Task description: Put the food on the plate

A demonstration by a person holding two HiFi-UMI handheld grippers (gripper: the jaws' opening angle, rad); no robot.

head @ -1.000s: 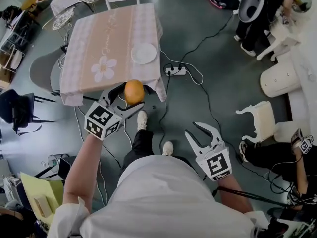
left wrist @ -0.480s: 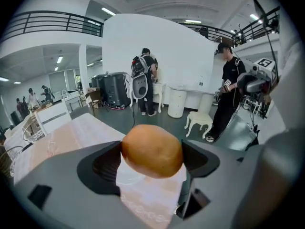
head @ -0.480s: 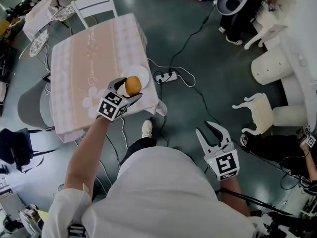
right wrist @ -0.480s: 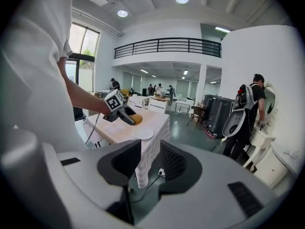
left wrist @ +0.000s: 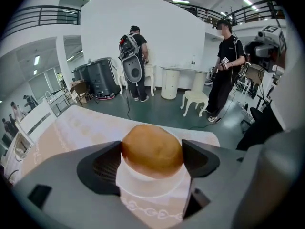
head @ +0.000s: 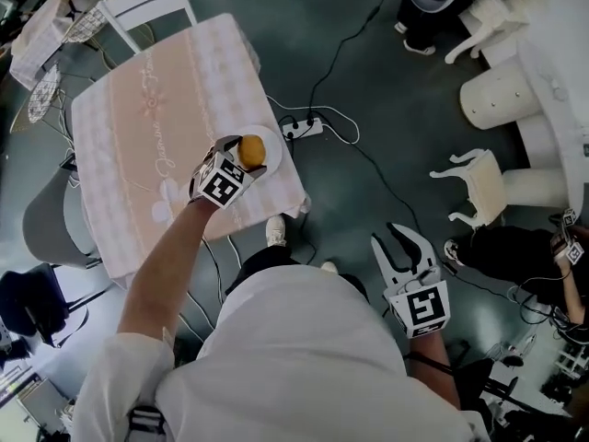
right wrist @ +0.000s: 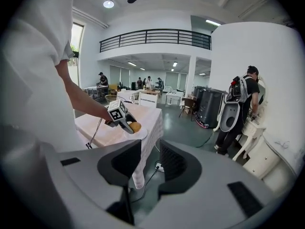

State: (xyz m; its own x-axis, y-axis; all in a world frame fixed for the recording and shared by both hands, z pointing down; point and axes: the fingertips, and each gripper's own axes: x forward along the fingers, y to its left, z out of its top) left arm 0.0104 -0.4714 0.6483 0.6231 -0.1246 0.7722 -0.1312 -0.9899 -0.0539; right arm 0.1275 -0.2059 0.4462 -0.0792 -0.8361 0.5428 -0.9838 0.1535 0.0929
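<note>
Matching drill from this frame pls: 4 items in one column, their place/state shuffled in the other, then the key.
Items:
1. food
2. plate
3. right tool
4. power strip

Place or state:
A. lying on the floor beside the table
B. sitting on the table, near its edge
C. clamped in the left tool, over the plate
D. jaws apart, nothing between them, held away from the table

Pairs: 1-C, 2-B, 3-D, 4-A
</note>
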